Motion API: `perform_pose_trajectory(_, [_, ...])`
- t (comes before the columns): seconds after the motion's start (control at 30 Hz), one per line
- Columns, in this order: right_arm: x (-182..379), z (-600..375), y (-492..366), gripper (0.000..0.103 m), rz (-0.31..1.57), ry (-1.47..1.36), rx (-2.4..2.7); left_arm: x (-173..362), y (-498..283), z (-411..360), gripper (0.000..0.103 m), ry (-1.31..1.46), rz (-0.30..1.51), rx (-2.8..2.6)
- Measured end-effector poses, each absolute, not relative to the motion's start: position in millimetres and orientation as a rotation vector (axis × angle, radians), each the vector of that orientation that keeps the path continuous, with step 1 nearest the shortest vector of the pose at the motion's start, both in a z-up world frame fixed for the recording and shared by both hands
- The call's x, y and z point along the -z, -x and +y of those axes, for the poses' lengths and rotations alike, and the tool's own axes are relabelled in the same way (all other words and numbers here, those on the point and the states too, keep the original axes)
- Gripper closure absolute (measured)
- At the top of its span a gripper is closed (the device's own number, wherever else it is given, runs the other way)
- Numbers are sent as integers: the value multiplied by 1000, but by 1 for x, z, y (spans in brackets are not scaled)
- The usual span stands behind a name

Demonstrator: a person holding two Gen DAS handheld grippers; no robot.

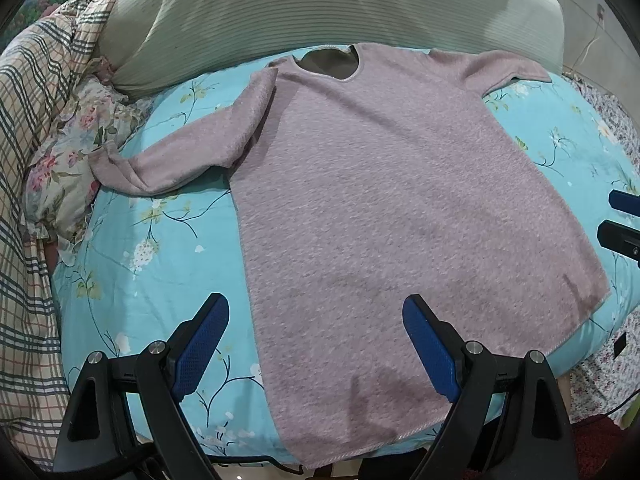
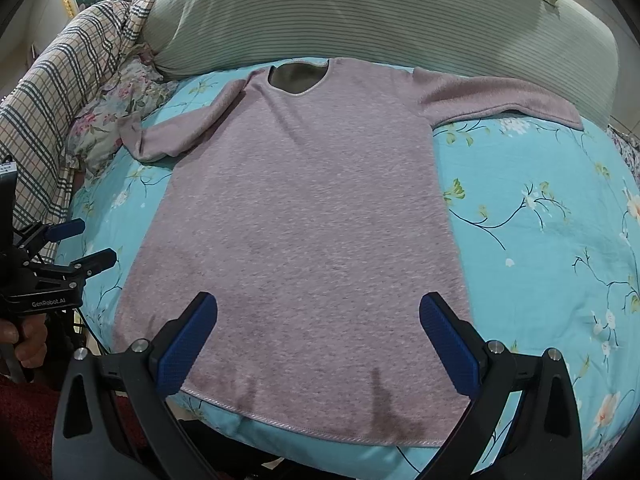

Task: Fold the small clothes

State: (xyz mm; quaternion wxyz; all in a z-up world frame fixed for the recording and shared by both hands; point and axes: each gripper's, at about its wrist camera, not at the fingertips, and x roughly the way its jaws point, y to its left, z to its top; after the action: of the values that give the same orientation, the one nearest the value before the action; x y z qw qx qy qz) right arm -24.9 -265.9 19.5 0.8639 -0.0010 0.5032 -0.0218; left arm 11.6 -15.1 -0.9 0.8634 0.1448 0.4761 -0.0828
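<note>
A mauve long-sleeved knit top lies flat, neck away from me, on a turquoise floral bed sheet; it also shows in the right wrist view. Its left sleeve is bent outward, its right sleeve spreads to the right. My left gripper is open and empty above the hem's left part. My right gripper is open and empty above the hem's middle. The left gripper also shows at the left edge of the right wrist view, and the right gripper at the right edge of the left wrist view.
A green striped pillow lies behind the top's neck. A plaid blanket and floral cloth are heaped at the left. The bed's near edge runs just below the hem.
</note>
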Motion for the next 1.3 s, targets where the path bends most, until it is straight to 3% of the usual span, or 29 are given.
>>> perform_pose_trajectory(0.6, [-13, -304, 5, 2, 1060, -69, 100, 15, -39, -20, 13, -283, 1048, 172])
perform_pose_trajectory(1.0, [-16, -411, -46, 3, 982, -156, 242, 31, -105, -19, 14, -238, 1094, 113])
perform_pose_trajectory(1.3, [-16, -555, -114, 29, 867, -356, 414, 37, -160, -38, 13, -197, 1086, 106])
